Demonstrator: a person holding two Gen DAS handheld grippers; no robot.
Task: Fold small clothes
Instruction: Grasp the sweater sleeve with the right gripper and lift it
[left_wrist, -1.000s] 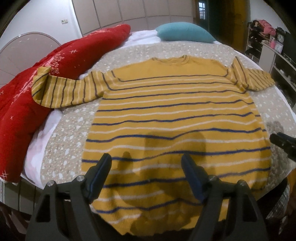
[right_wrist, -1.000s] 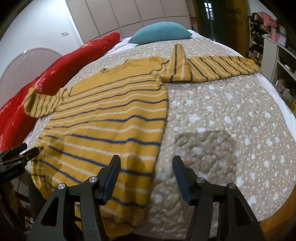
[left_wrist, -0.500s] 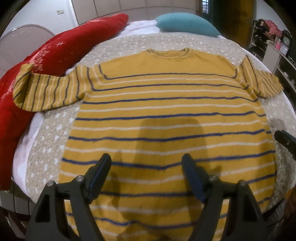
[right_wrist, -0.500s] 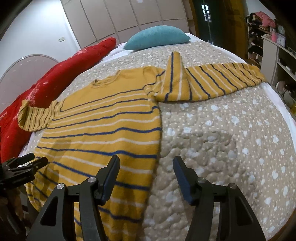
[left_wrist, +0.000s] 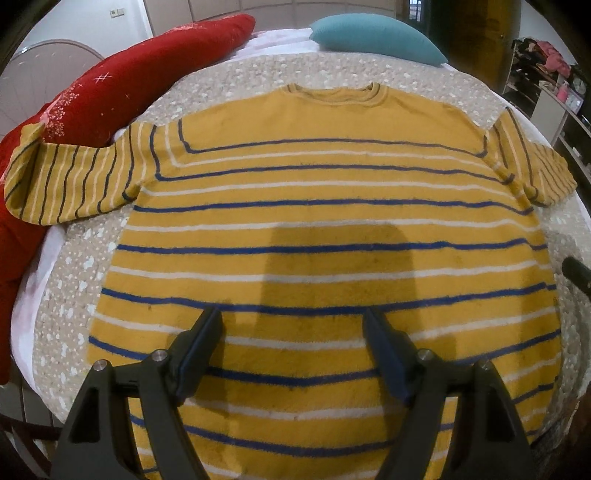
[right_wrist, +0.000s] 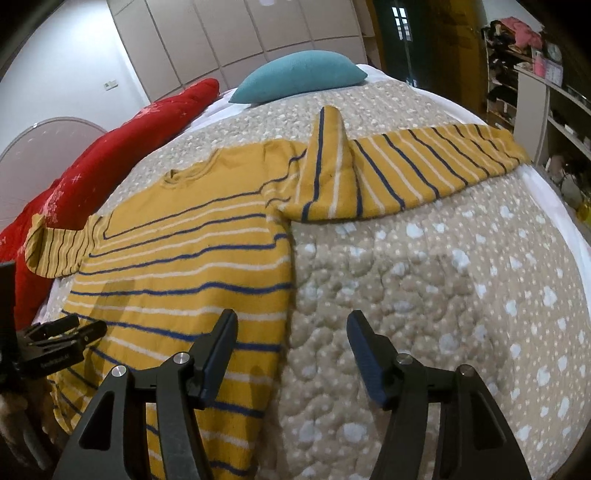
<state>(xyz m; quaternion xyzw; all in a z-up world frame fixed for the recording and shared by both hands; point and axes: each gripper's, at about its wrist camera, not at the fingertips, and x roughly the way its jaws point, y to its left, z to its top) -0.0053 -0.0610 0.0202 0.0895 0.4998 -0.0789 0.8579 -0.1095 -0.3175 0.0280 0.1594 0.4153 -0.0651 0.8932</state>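
Lying flat and unfolded on the bed (right_wrist: 424, 280) with both sleeves spread toward its side edges, the striped sweater (left_wrist: 317, 236) awaits every fold, while the left gripper (left_wrist: 291, 347) stands wide and empty and the right gripper (right_wrist: 291, 343), also empty, is opening.

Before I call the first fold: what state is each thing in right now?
Striped sweater: flat, face up, unfolded.
Left sleeve: spread out, cuff on red quilt.
Right sleeve: spread out, bunched at shoulder.
Left gripper: open, empty.
Right gripper: opening, empty.
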